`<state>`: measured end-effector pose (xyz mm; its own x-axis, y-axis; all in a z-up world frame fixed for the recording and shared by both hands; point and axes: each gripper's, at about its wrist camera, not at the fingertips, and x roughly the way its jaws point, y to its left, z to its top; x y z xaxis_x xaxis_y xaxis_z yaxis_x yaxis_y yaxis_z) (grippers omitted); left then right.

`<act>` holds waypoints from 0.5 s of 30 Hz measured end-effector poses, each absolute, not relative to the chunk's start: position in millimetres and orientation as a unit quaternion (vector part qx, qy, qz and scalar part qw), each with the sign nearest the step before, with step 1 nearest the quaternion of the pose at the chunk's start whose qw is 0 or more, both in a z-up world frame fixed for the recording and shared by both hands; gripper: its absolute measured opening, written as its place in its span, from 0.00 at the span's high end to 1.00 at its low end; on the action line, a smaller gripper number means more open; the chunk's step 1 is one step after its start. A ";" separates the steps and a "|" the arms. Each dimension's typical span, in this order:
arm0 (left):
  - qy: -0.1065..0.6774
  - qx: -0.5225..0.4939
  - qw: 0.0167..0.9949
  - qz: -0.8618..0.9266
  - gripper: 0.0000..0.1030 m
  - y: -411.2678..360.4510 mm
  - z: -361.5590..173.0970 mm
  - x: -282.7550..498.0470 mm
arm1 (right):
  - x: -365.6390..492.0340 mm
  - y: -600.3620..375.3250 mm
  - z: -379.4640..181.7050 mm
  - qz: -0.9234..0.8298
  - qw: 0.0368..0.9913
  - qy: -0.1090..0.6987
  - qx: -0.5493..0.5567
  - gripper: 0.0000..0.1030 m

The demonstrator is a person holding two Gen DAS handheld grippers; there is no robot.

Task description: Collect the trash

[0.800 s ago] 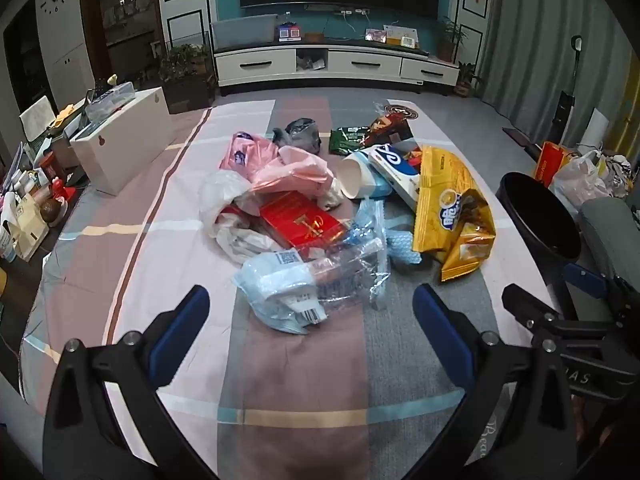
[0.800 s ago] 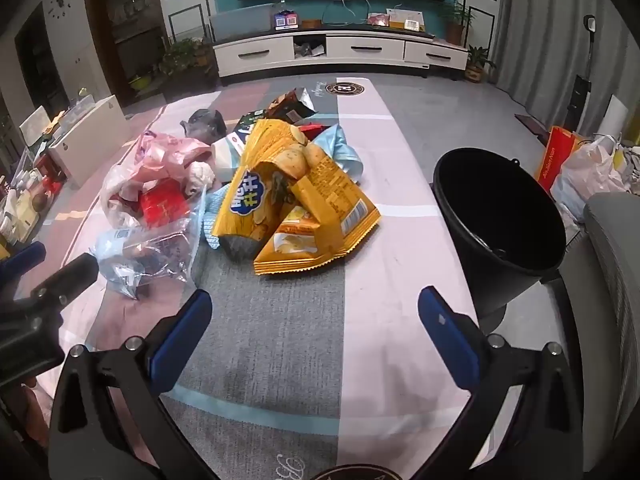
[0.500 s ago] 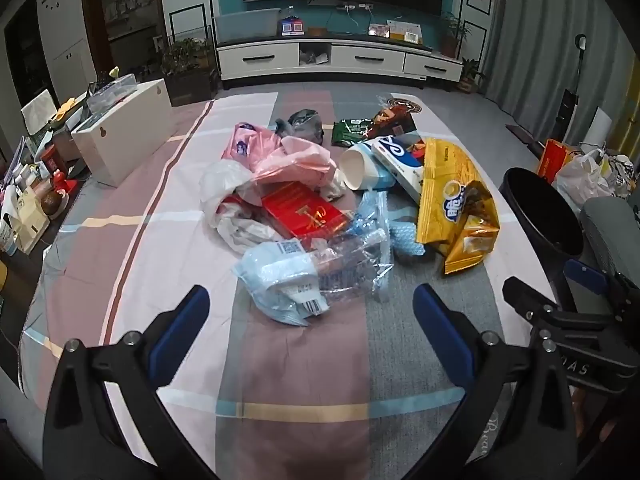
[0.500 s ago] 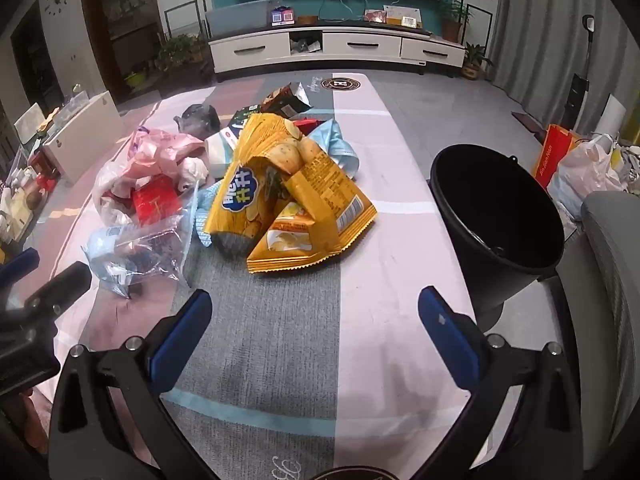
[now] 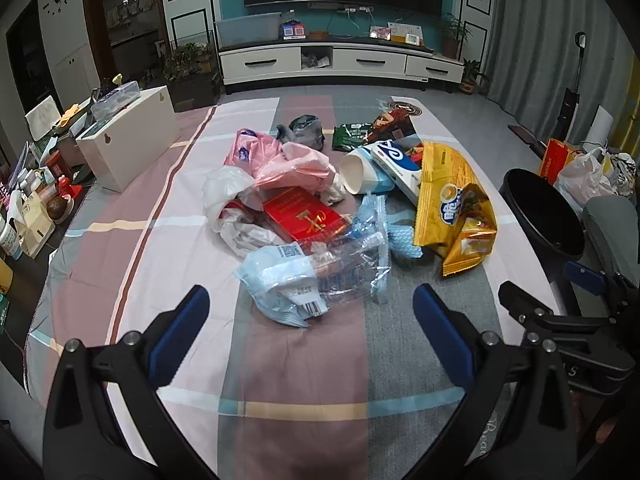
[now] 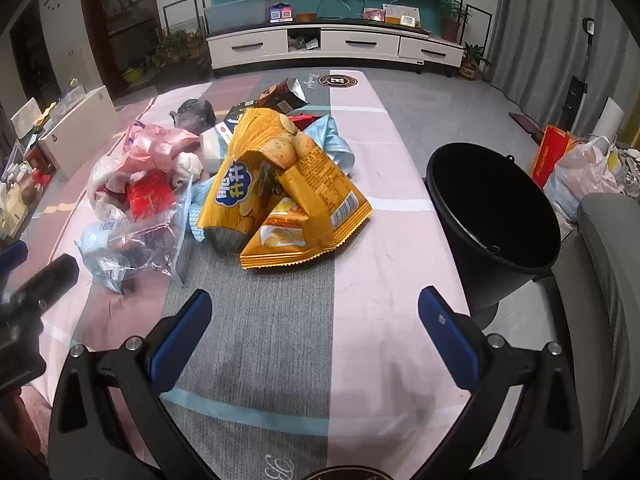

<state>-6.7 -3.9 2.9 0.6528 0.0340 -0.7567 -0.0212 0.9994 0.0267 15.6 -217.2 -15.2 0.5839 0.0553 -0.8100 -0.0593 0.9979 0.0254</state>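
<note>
Trash pile point(image 5: 320, 208) mid-table on the striped cloth point(image 5: 304, 380), nothing picked up, both grippers wide open and empty.

Pile overlaps a lot: red box point(image 5: 306, 218) half buried under pink bag point(image 5: 280, 164) and clear wrap point(image 5: 320, 276), items at the back hard to make out. Yellow chip bags point(image 6: 280, 192) crumpled on the right side, white cup point(image 5: 360, 172) lying on its side. Black bin point(image 6: 496, 212) just off the table's right edge, inside dark, bottom cut off. Left gripper point(image 5: 312, 320) hovers near the clear wrap; right gripper point(image 6: 316, 316) over bare cloth near the chip bags.
</note>
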 end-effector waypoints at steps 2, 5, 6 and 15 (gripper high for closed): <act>0.418 0.007 0.908 0.018 0.02 -2.3 3.0 -6.1 | 15.0 -217.1 -14.6 0.033 0.890 0.454 -0.001 0.02; 0.419 0.006 0.908 0.023 0.02 0.4 1.8 -5.6 | 13.7 -217.0 -13.0 0.034 0.892 0.452 -0.001 0.02; 0.420 0.006 0.907 0.025 0.02 1.4 1.7 -5.4 | 13.4 -216.8 -12.5 0.034 0.892 0.451 -0.001 0.02; 0.424 0.009 0.905 0.032 0.02 3.3 -0.5 -4.4 | 11.3 -217.3 -9.5 0.035 0.894 0.447 0.000 0.02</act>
